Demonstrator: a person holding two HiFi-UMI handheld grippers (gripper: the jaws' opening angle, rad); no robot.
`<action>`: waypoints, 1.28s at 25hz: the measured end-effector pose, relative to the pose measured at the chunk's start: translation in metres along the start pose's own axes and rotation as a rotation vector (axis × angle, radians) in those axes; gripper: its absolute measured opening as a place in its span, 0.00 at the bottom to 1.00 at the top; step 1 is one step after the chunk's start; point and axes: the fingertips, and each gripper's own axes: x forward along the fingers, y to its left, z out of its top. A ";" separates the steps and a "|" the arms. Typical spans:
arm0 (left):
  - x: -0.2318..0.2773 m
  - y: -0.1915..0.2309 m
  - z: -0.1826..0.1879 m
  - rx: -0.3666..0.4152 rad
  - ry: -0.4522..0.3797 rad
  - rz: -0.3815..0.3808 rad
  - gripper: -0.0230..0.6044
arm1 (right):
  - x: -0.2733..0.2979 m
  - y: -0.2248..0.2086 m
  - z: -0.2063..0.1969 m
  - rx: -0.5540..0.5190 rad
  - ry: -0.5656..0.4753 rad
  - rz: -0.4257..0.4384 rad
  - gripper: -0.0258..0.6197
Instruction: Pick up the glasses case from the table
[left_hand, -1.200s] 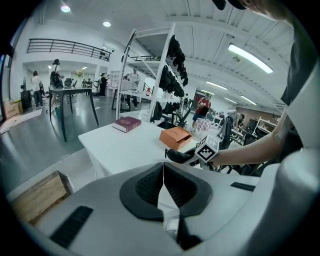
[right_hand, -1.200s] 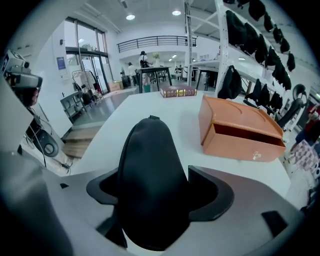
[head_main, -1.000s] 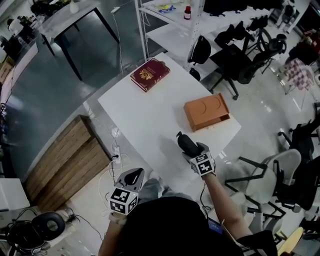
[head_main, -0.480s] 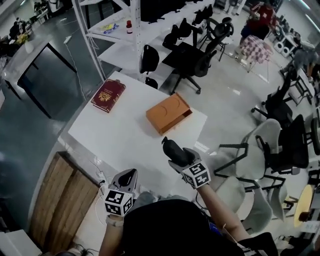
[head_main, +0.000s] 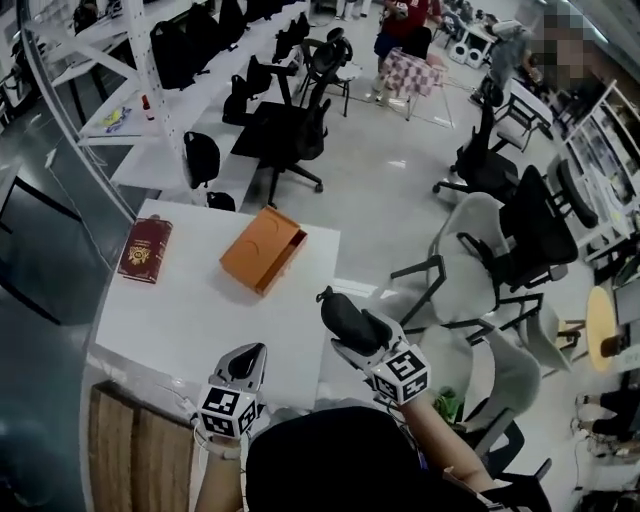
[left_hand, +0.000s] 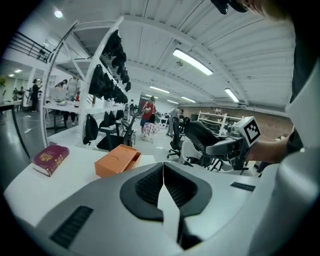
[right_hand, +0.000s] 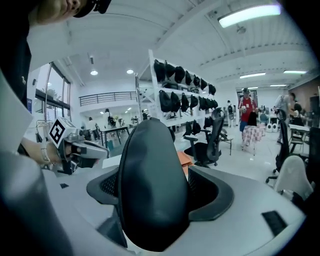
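We hold the glasses case clamped in the right gripper, its 2 jaws spread to the width of the case's body and pressing on both flanks; in the head view the case hangs in the air at the right-hand edge of the surface, clear of it, so we judge the pick-up all but done; the left gripper has its jaws pressed together with nothing between them and hovers by the near edge of the surface. The chief risk, as we judge it, is a slip; the case is a smooth, rounded, tapering shell, and much of its length juts forward of the jaws, so a jolt or a slackened squeeze could let it pivot or squirt out; held at the edge as it is, a dropped case might land on the floor rather than on the surface. The shell looks hard, black and faintly glossy, oval like a pebble; the jaw pads are dark and ribbed, set in pale grey plastic bodies; the surface is flat, white and smooth; on it, well apart from the case, lie a flat orange box with crisp corners and a dark red book bearing a gold emblem.
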 end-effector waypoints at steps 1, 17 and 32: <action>0.006 -0.005 0.004 0.013 -0.002 -0.024 0.07 | -0.012 -0.004 0.002 0.012 -0.016 -0.025 0.66; 0.072 -0.074 0.037 0.141 0.000 -0.290 0.07 | -0.135 -0.043 -0.008 0.130 -0.163 -0.336 0.66; 0.079 -0.087 0.035 0.187 0.022 -0.327 0.07 | -0.148 -0.046 -0.013 0.182 -0.209 -0.382 0.66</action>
